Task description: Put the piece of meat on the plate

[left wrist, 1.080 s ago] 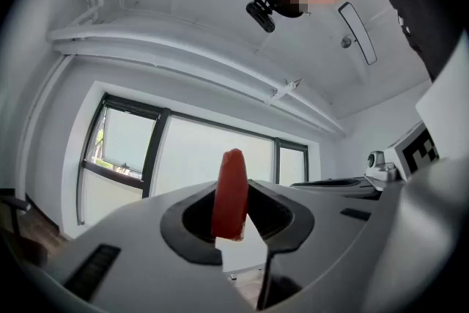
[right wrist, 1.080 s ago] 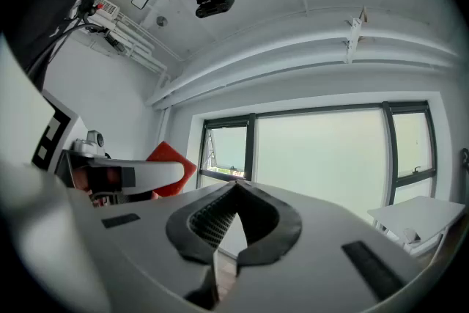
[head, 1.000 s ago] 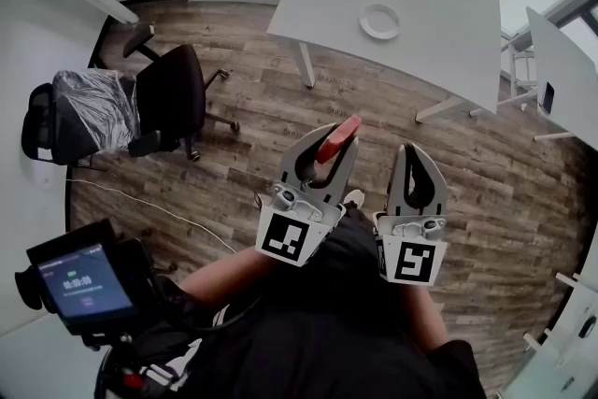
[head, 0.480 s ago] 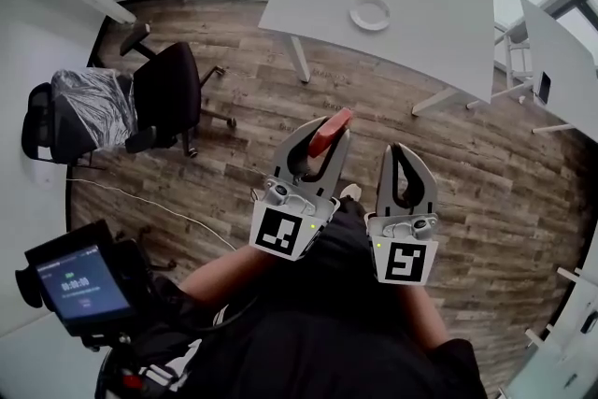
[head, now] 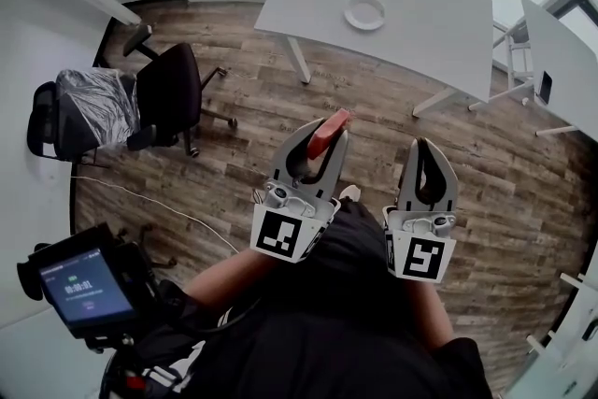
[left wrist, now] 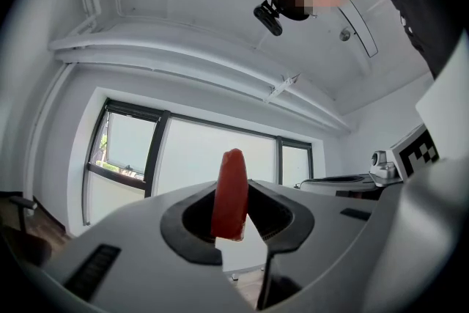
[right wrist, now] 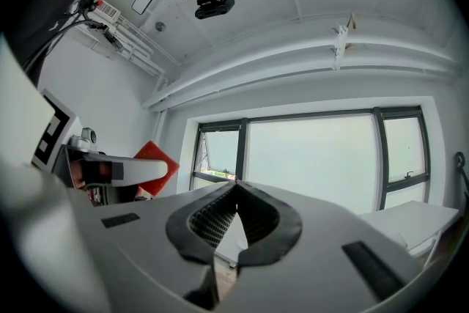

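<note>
Nearest, along the bottom of the head view, the person's dark-clothed body fills the frame, with a small screen device (head: 79,287) at the lower left. Just above it, at the centre, the left tongs (head: 332,132) point out level. Their jaws are partly closed and pinch the piece of meat (left wrist: 231,190) right at the tips. In the left gripper view the red slab stands on edge between the pads and rises above them. Gripping it low and out at the tips probably keeps it clear of the body and easy to lay down flat. To the right of centre, beside the left pair but not touching it, the right tongs (head: 427,147) have their jaws closed tip to tip with nothing between them. They look like a spare tool carried alongside, out of the way. Beyond both lies bare wooden floor (head: 374,107), with a black office chair (head: 173,93) at the left of the frame. Further off, at the upper centre, stands the white surface (head: 430,23) with the empty plate (head: 364,12) on it, well apart from the tongs. The meat is therefore in the air, not yet over the plate, and seems to be carried level for the walk across. Farthest away, the gripper views show a wide window.
</note>
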Tool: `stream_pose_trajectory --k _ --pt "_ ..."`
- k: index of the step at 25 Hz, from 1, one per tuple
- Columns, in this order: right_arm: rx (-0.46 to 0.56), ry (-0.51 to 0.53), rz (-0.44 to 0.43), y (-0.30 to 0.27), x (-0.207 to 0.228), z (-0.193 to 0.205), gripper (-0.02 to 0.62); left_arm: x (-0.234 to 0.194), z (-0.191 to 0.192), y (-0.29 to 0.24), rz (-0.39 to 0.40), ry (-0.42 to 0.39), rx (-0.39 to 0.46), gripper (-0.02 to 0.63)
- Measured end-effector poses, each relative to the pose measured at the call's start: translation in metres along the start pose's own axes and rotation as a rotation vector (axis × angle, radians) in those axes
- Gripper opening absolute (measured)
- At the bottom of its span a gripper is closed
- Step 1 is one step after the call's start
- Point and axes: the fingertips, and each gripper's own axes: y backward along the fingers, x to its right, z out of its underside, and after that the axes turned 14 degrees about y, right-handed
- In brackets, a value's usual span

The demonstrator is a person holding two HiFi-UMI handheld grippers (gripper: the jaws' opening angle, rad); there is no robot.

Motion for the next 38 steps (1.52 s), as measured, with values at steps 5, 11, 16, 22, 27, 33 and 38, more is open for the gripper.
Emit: stream_pose_trajectory --k 5,11,16,22,27,33,38 --pt "0.021 -0.001 -0.035 0.009 0.005 0.013 0.008 0.008 0.013 -0.006 -0.026 -0.009 0.002 0.097" --pt "0.038 0.016 -0.063 0.015 0.001 0.013 0.008 0.002 0.017 -0.007 -0.05 -0.001 0.002 0.097" --pt "0.025 0.034 -0.069 0.019 0.01 0.018 0.008 0.021 0.023 -0.024 -0.004 -0.006 -0.005 0.097" --pt "0.013 0.026 -0.057 0.007 0.021 0.032 0.008 0.024 0.037 -0.05 0.032 0.014 -0.018 0.097" --pt "-0.01 0.023 -0.034 0.011 0.029 0.037 0.008 0.028 0.035 -0.055 0.05 0.02 -0.012 0.097" --pt "-0.005 0.025 -0.027 0.0 0.035 0.039 0.008 0.027 0.035 -0.067 0.061 0.024 -0.004 0.097" --pt "-0.046 0.011 -0.054 -0.091 0.043 0.061 0.008 -0.027 0.04 -0.133 0.054 0.053 -0.04 0.097"
